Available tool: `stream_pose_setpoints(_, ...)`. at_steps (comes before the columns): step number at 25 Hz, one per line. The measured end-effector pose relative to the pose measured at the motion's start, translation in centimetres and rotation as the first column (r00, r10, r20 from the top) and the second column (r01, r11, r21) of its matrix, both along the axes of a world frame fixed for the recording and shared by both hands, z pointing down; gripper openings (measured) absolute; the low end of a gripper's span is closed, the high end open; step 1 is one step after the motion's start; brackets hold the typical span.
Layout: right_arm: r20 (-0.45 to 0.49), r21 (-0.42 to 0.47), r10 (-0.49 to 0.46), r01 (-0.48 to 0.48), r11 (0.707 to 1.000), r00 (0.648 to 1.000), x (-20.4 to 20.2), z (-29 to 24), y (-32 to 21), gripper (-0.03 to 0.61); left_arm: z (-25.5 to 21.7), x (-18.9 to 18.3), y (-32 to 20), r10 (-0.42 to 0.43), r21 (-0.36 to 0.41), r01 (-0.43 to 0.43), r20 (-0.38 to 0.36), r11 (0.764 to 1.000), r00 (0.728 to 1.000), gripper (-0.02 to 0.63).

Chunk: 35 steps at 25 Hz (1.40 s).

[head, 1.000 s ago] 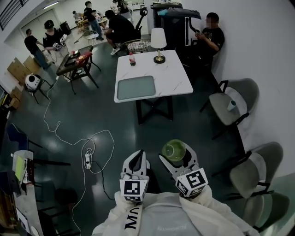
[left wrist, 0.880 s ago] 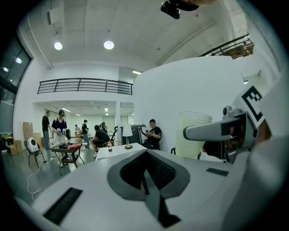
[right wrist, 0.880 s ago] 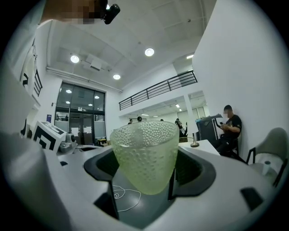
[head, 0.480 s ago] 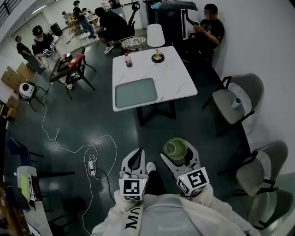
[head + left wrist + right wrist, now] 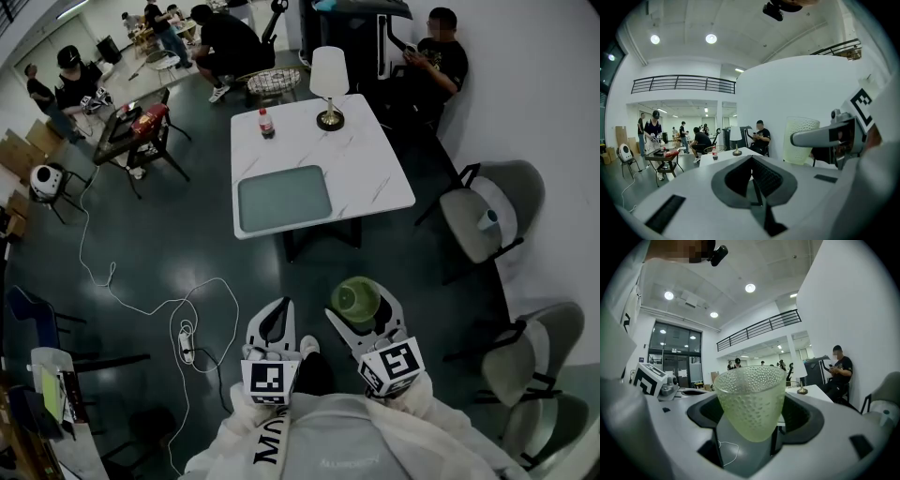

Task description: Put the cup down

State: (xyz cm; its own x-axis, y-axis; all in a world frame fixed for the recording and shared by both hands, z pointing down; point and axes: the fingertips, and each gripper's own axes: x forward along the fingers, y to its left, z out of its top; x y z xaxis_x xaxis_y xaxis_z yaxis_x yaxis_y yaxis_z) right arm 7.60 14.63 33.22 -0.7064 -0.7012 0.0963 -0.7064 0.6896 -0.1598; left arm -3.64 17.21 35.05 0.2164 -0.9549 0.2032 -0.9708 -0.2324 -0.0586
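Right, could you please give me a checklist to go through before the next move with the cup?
1. Cup held in the right gripper: ok, its fingers press on both sides.
2. Cup upright: ok, rim up.
3. Left gripper out of the way: ok, shut, empty, beside the cup.
4. Free spot on the table: ok, bare top to the right of the tray; the bottle and lamp stand at the far edge.
5. Cup above the table: not ok, it hangs over the floor, short of the near edge.
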Motion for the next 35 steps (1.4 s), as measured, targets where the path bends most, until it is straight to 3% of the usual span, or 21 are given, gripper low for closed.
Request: stream_pose_setpoints(35, -0.034, -0.011, 0.039, -0.040, 0.999, 0.999, -11.7, 0.8, -10.3, 0.377, 0.1, -12.4, -9.8, 0.009, 0.028, -0.008, -0.028, 1.000, 1.000, 0.011)
